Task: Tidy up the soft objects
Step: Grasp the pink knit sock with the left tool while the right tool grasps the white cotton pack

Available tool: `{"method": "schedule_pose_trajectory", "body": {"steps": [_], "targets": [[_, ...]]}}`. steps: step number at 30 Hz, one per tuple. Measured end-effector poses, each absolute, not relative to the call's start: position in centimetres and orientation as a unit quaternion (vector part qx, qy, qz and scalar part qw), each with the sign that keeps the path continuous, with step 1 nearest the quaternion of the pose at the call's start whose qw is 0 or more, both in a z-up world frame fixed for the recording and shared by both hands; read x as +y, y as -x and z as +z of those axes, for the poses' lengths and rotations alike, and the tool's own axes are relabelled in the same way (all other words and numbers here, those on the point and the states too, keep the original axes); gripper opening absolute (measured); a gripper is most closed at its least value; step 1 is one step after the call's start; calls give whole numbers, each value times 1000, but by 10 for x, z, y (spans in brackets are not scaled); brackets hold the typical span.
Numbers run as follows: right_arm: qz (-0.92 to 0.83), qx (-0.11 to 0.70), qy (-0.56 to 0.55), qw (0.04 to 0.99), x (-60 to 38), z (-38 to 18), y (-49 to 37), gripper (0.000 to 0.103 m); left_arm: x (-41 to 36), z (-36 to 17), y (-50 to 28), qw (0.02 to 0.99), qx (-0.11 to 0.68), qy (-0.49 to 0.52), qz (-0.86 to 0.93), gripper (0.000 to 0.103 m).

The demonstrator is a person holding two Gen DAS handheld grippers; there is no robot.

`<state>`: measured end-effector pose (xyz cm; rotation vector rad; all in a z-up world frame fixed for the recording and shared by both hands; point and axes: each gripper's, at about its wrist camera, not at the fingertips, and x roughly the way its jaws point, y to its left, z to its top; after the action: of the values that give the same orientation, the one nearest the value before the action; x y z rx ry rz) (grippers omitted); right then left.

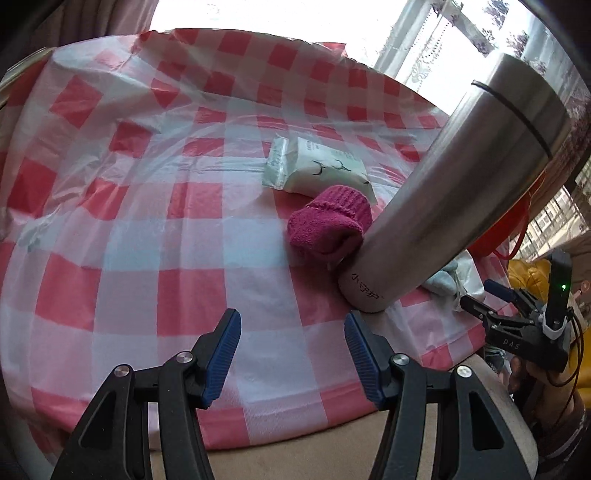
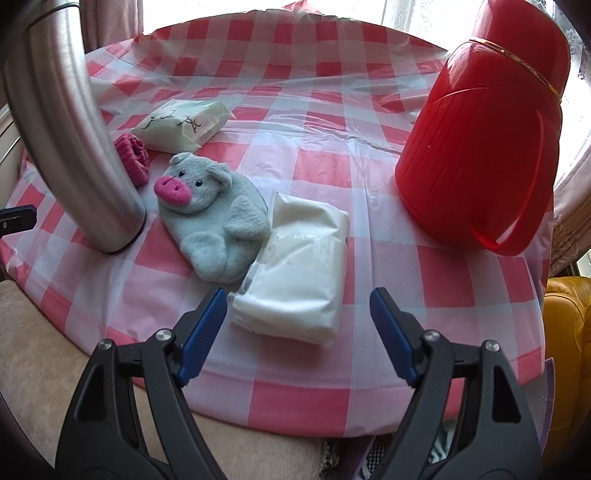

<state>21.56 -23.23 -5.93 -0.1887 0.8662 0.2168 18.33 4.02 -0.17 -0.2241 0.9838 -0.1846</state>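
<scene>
The white tissue pack (image 2: 295, 273) lies just ahead of the right gripper (image 2: 297, 332), its long axis running away from the jaws, which stand wide and empty. It touches the grey plush pig (image 2: 214, 218), the landmark here. The left gripper (image 1: 291, 354), half-spread and empty, is nearer the knitted magenta sock (image 1: 328, 225) beyond the steel flask (image 2: 70, 136). Glossy checked plastic covers the counter (image 2: 369, 206).

We list a round table (image 2: 424, 288) under a red-and-white checked plastic cloth (image 1: 122, 236), filling most of both views. Along the top edge we note bright windows (image 1: 258, 14) with lace curtains (image 1: 424, 55) at upper right; at lower right, a yellow upholstered seat (image 2: 569, 325).
</scene>
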Motion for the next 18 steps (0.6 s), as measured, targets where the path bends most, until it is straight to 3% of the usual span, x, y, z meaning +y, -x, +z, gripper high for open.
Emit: {"method": "schedule_pose_trajectory", "body": {"steps": [2,6,18], "targets": [[104,422,93,896,-231,-62,-218,81,36,-4,-195,872,470,82,-113,59],[107,429,97,892,-229,-67,-222,65,27,-9,-210,876,458,9,-152,59],[100,424,97,895,-228,-69,-219,63,11,-24,-237,881,405,-123,-210,59]]}}
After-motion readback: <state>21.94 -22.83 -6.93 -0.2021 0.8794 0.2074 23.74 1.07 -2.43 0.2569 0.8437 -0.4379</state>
